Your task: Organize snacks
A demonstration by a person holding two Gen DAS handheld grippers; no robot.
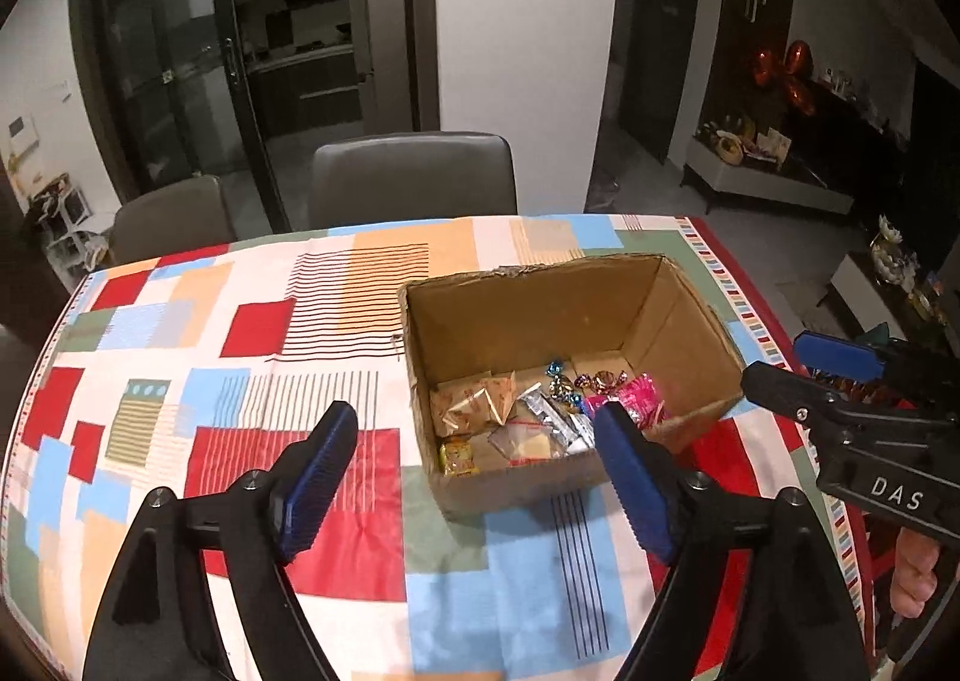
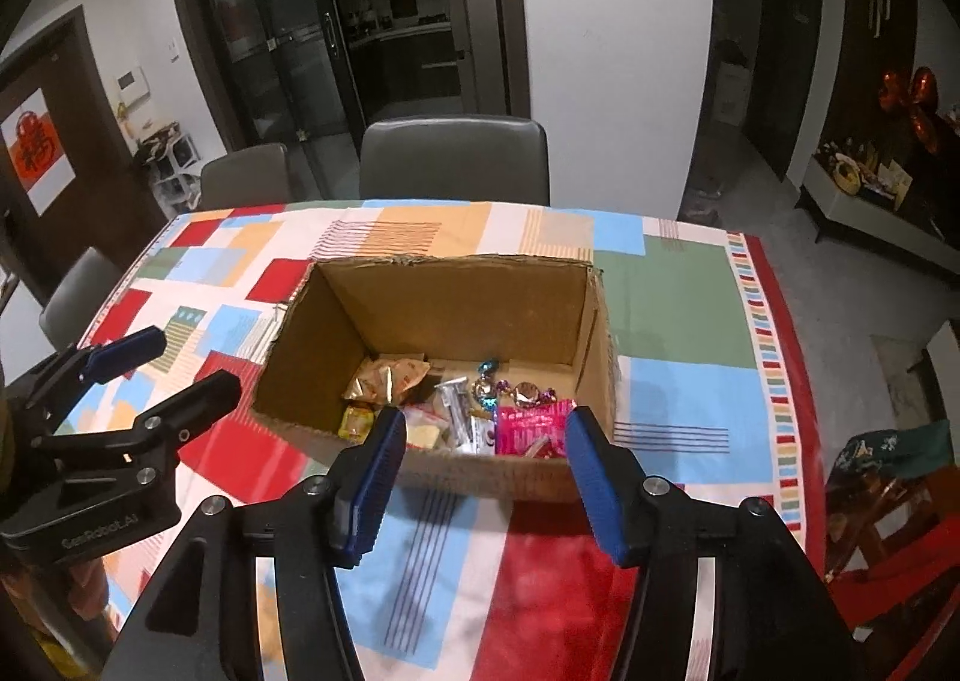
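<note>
Cardboard box (image 1: 564, 321) near the table's right edge holds all the snacks (image 1: 540, 411), so sorting looks finished. Left view: left gripper (image 1: 480, 477) wide open, empty, hovering before the box.
Right view: right gripper (image 2: 486, 477) half open, empty, likewise clear of the box.

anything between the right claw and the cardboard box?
No. Only bare patterned tablecloth lies between the open right claw and the cardboard box; the right wrist view shows it.
</note>
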